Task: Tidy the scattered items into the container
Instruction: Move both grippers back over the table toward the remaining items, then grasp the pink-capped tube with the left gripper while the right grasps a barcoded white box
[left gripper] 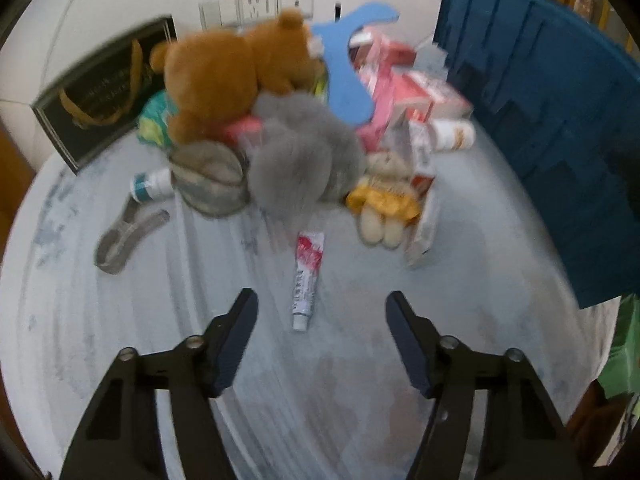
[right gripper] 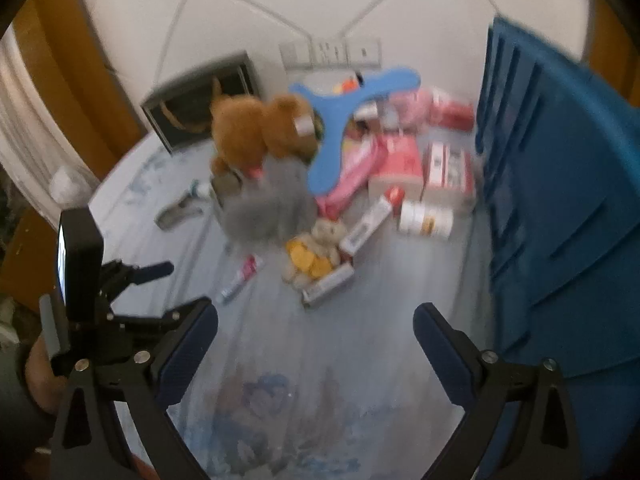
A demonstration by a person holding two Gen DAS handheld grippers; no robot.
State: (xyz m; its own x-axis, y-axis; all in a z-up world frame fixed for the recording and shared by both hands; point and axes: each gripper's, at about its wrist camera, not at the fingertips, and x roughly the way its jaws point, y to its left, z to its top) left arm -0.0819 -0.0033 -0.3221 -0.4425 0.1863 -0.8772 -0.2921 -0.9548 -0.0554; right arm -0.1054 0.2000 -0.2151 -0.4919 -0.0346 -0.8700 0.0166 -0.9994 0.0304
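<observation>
Toothpaste tube (left gripper: 306,280) lies flat low in the middle of the left picture, long way up and down, cap end nearest. It sits just ahead of the left gripper (left gripper: 320,312), jaws open, holding nothing. The right gripper (right gripper: 316,332) is open and empty too. Farther back is a pile: gray fluffy toy (left gripper: 304,160), brown teddy bear (left gripper: 236,76). A blue bin (left gripper: 552,120) stands right on the pale blue cloth (left gripper: 120,320), before a white wall (right gripper: 320,0).
</observation>
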